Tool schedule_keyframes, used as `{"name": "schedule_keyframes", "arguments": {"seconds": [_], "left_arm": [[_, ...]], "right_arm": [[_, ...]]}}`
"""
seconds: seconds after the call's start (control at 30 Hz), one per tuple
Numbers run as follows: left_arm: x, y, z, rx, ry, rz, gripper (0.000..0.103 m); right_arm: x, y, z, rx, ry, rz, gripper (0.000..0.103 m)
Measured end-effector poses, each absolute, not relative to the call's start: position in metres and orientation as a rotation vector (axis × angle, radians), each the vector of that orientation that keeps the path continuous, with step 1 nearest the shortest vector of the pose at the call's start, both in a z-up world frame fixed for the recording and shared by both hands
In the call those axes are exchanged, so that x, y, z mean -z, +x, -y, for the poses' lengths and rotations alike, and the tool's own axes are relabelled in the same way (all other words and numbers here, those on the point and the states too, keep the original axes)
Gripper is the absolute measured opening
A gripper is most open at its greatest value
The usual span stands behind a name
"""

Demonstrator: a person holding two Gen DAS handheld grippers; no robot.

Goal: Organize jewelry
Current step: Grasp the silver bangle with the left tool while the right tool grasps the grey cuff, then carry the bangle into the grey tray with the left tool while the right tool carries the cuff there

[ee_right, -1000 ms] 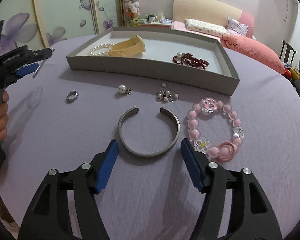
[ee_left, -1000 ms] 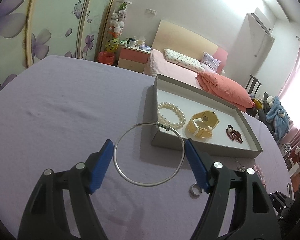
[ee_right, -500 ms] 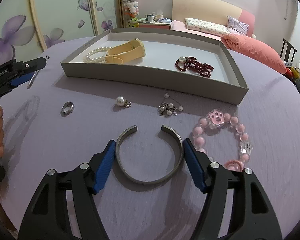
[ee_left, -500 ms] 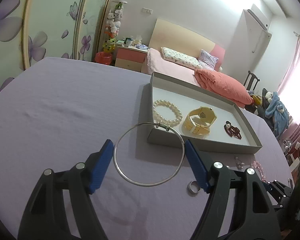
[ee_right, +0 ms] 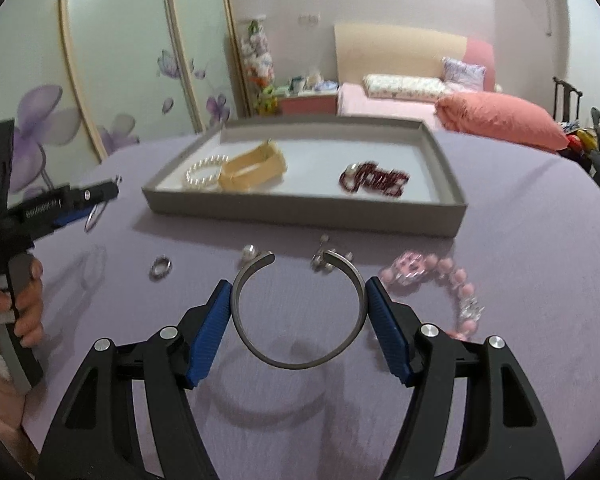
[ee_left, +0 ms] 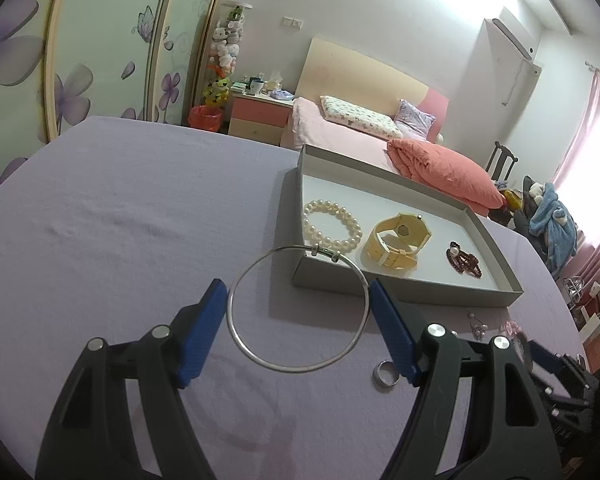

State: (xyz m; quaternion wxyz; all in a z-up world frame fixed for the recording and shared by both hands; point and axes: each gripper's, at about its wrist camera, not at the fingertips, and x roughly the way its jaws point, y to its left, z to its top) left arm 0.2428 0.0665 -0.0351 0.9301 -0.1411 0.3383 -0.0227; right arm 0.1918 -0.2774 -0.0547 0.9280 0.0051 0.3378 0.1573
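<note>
Each gripper pinches a bracelet across its width, the left gripper [ee_left: 298, 312] a thin bangle [ee_left: 298, 309], the right gripper [ee_right: 299, 312] a grey cuff [ee_right: 298, 312], both facing the tray [ee_right: 300, 212] ahead, presumably for delivery.

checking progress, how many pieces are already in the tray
3, all on the tray floor: a pearl bracelet at its left end, a yellow watch touching it, and a dark red bead bracelet further right, apart. Nothing seems hidden.
</note>
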Motion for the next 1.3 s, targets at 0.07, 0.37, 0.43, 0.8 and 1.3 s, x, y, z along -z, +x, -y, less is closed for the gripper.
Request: {"name": "schedule_keyframes", "arguments": {"seconds": [0.07,0.37,0.43,0.8,1.3], "left_arm": [[0.034,0.243,-0.065,0.048,-0.286,-0.689,0.071],[0.017,0.232,-0.053,0.072,-0.246,-0.63,0.071],[0.011,0.227,-0.048,0.074,-0.227,-0.604,0.071],[-0.004,0.212,-0.026,0.09,-0.145,-0.517,0.071],[-0.021,0.21,-0.024,0.079,-0.132,-0.456,0.071]], "right_arm": [[0.051,0.191,0.281,-0.302,0.02,-0.661,0.068],[0.032,0.192,0.289,-0.251,0.041,-0.567,0.068],[0.026,0.191,0.289,-0.242,0.044,-0.53,0.068],[0.013,0.186,0.286,-0.24,0.044,-0.463,0.068],[-0.004,0.187,0.287,-0.233,0.037,-0.408,0.068]]}}
